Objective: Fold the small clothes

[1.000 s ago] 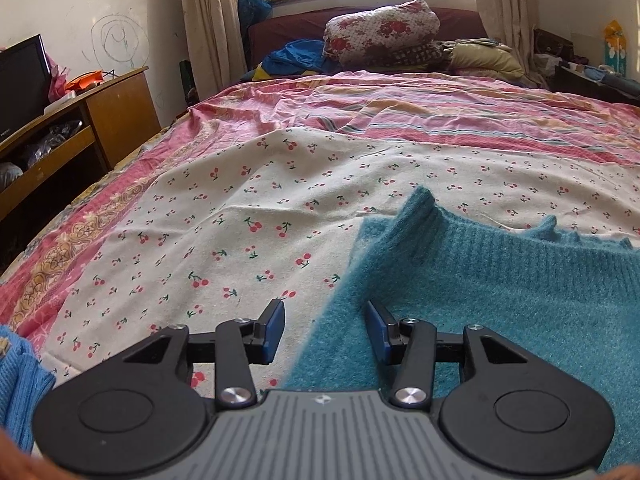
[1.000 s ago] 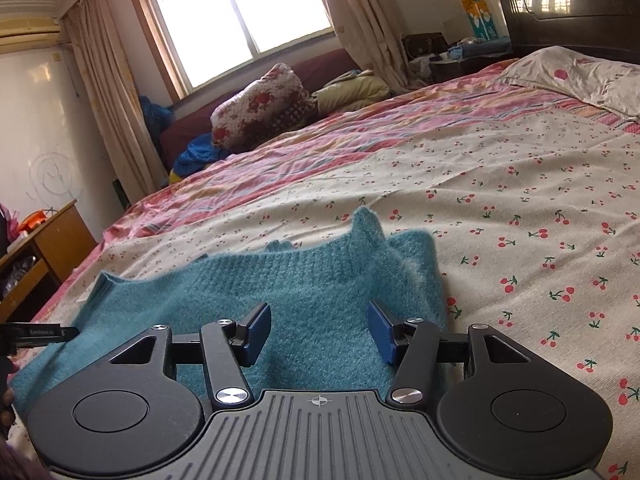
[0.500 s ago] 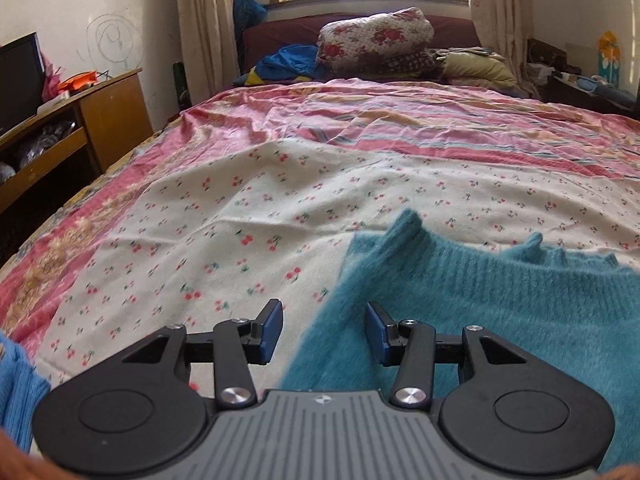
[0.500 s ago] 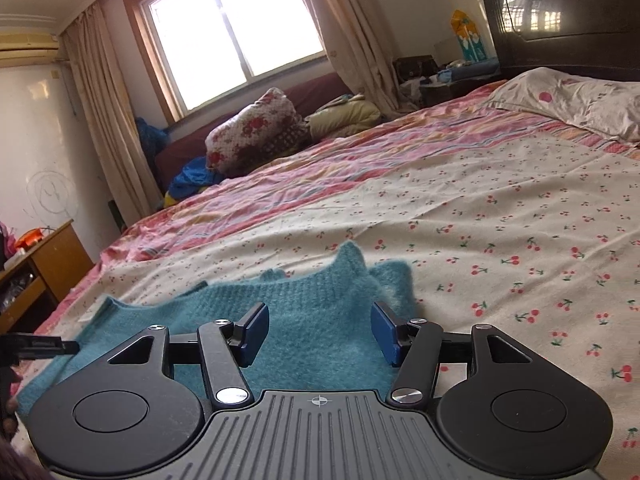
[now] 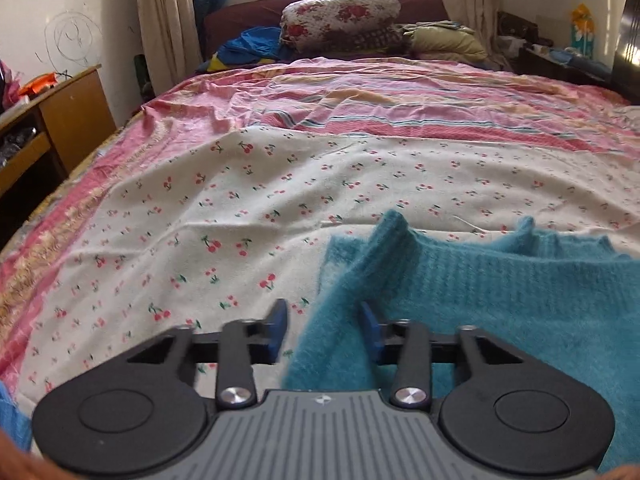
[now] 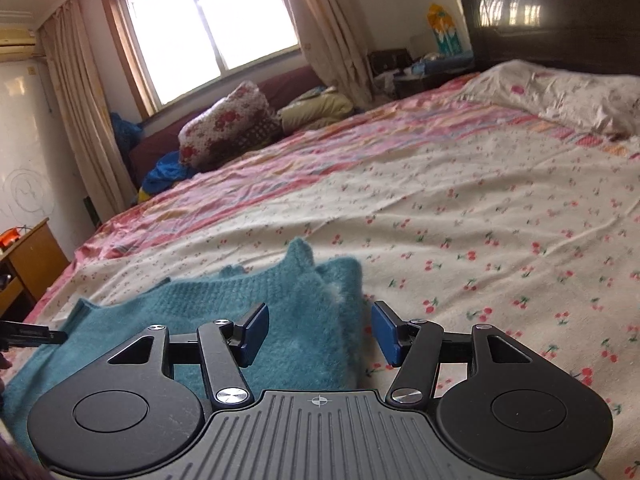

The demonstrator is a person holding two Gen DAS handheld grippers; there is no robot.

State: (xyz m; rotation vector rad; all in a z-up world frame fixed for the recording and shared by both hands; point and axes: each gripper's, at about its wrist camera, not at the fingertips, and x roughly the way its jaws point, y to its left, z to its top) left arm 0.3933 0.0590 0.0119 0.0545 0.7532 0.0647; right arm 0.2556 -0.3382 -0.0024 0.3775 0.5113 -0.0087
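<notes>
Teal sweater (image 5: pixel 500 300) spread flat on bed (image 5: pixel 248 208), long axis running side to side between both tongs. Left edge between jaws of left tongs (image 5: pixel 323 330), closing on it, pads not yet pressing. Right edge lying within right tongs (image 6: pixel 320 334), spread wide, nothing pinched. Each corner nearest its own hand; probably ready for a two-handed lift and fold away.

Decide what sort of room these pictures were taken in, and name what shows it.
A home bedroom, most likely: a wide bed under a cherry-print sheet, a pillow by the dark headboard, and rolled bedding under the curtained window.
</notes>
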